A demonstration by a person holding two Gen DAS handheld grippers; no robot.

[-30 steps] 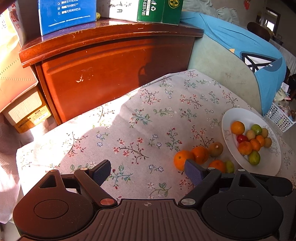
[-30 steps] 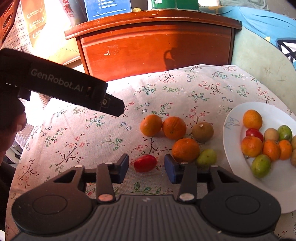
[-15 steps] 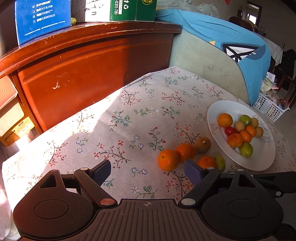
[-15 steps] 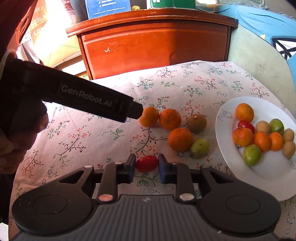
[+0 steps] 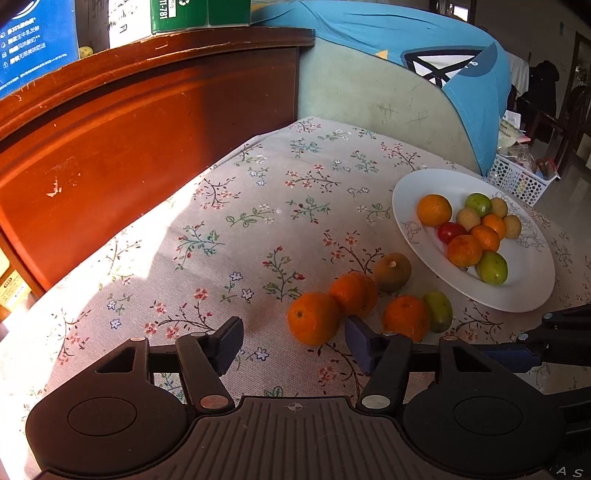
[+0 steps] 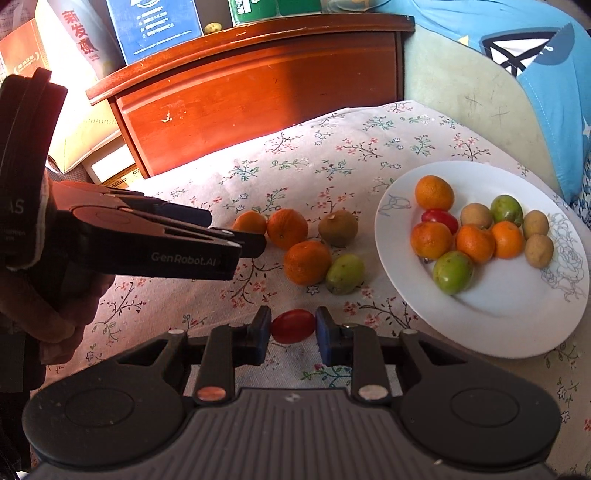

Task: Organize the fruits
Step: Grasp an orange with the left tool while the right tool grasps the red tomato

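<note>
Clamping red tomato (image 6: 293, 326) in right gripper (image 6: 293, 332), left gripper (image 5: 293, 341) closing beside orange (image 5: 314, 318)

From the left wrist, the green fruit (image 5: 439, 311) sits half behind the nearest orange (image 5: 405, 316), and the second orange (image 5: 352, 297) is partly blocked by the one in front (image 5: 313, 318). In the right wrist view the left gripper (image 6: 236, 236) covers part of the leftmost orange (image 6: 250, 222). The blue box (image 6: 157, 27) and the green box (image 6: 269, 9) on the cabinet are cut off at the top edge, their small print unreadable. The hand (image 6: 55, 306) runs out of frame at left.
</note>
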